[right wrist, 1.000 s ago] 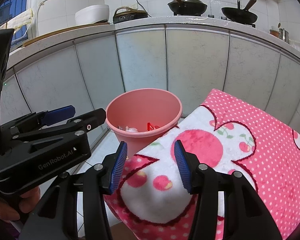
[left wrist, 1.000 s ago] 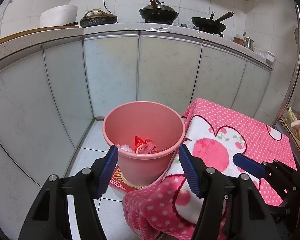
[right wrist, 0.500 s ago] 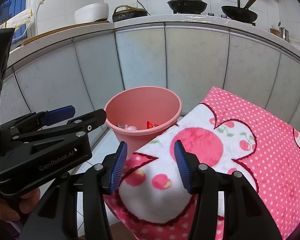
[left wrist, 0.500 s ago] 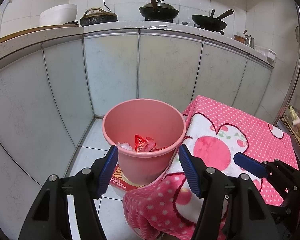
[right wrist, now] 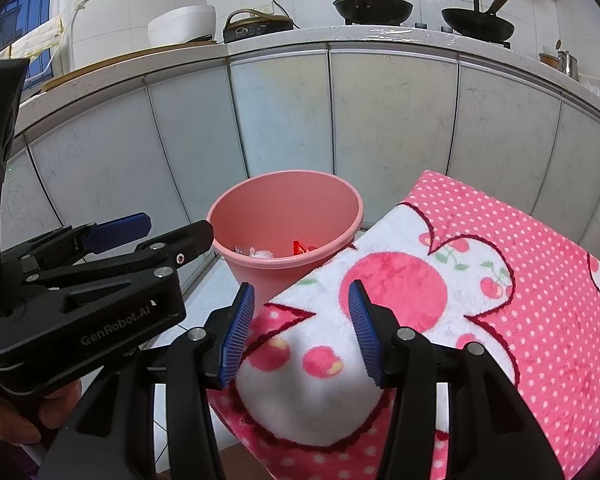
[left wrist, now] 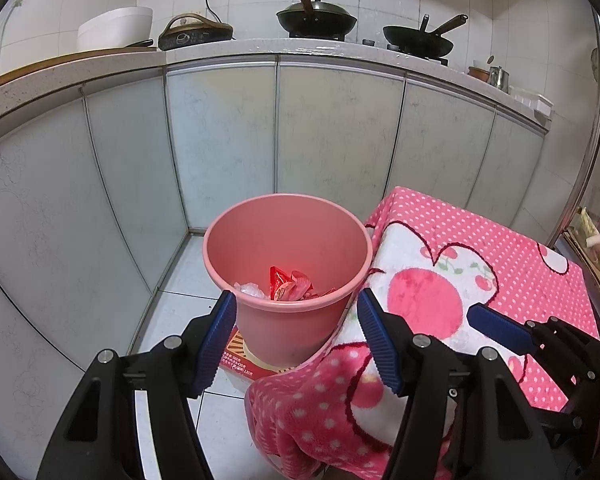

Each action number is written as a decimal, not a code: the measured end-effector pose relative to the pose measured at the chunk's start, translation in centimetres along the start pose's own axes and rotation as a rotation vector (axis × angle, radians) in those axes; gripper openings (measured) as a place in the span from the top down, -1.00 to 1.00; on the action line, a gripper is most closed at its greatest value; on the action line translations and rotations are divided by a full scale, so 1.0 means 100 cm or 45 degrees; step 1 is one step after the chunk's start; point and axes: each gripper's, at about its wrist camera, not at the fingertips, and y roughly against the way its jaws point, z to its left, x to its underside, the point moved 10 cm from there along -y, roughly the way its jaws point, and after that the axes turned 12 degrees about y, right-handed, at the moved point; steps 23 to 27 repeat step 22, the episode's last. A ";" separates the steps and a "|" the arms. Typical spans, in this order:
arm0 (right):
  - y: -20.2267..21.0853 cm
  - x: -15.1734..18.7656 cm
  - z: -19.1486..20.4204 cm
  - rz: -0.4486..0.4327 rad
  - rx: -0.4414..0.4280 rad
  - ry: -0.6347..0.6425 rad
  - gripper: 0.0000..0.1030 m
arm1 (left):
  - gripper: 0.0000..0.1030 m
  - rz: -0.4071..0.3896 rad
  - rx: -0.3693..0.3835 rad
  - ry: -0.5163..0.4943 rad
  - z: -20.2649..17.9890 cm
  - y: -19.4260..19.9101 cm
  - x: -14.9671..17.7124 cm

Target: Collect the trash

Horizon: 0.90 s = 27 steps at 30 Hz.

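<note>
Left wrist view. The left gripper hangs with its blue-padded jaws spread apart and nothing between them. Past the fingertips stands a pink bucket on the tiled floor, set on a flat red and yellow card. Inside the bucket, at the bottom, lies the trash: red wrappers and a piece of clear crumpled plastic. Just right of the bucket, touching or nearly touching its rim, a low surface is draped with a pink polka-dot blanket bearing a white and red cherry pattern. The right gripper enters at the lower right above the blanket; only one blue pad of it shows here. Pale cabinet doors run behind, under a counter carrying a white cooker, a dark lidded pot and two black woks.

Right wrist view. The right gripper is poised over the front edge of the blanket, jaws parted and empty, pads clear of the cloth as far as can be seen. The bucket stands beyond, with the red wrappers and clear plastic just visible over its near rim. The left gripper occupies the left side, level with the bucket, jaws apart. A hand grips its body from below.
</note>
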 end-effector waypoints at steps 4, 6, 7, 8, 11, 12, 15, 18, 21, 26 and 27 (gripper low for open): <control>0.000 0.000 -0.001 0.001 -0.001 -0.002 0.03 | -0.21 0.004 -0.001 -0.002 0.000 -0.001 0.001; 0.000 0.001 -0.001 0.002 -0.002 -0.004 0.04 | -0.21 0.005 -0.003 -0.003 0.000 -0.001 0.001; 0.000 0.000 -0.001 0.001 -0.002 -0.004 0.04 | -0.21 0.005 -0.003 -0.003 0.000 -0.001 0.001; 0.000 0.000 -0.001 0.001 -0.002 -0.004 0.04 | -0.21 0.005 -0.003 -0.004 0.000 -0.001 0.001; -0.001 0.001 -0.002 0.003 -0.002 -0.005 0.04 | -0.21 -0.003 -0.010 0.000 0.000 -0.001 0.001; -0.001 0.000 -0.002 0.004 -0.001 -0.005 0.04 | -0.21 -0.010 -0.011 -0.001 0.000 0.000 0.000; 0.000 0.000 -0.002 0.004 0.000 -0.009 0.04 | -0.21 -0.014 -0.016 -0.005 0.000 0.000 0.001; 0.000 0.000 -0.002 0.003 0.001 -0.012 0.04 | -0.21 -0.006 -0.019 -0.004 0.000 -0.001 0.001; 0.000 0.001 -0.003 0.004 0.001 -0.017 0.04 | -0.21 -0.001 -0.016 -0.003 0.000 -0.002 0.001; 0.000 0.001 -0.004 0.004 0.001 -0.018 0.04 | -0.21 0.000 -0.017 -0.004 -0.001 -0.002 0.001; 0.000 0.001 -0.004 0.004 0.001 -0.018 0.04 | -0.21 0.000 -0.017 -0.004 -0.001 -0.002 0.001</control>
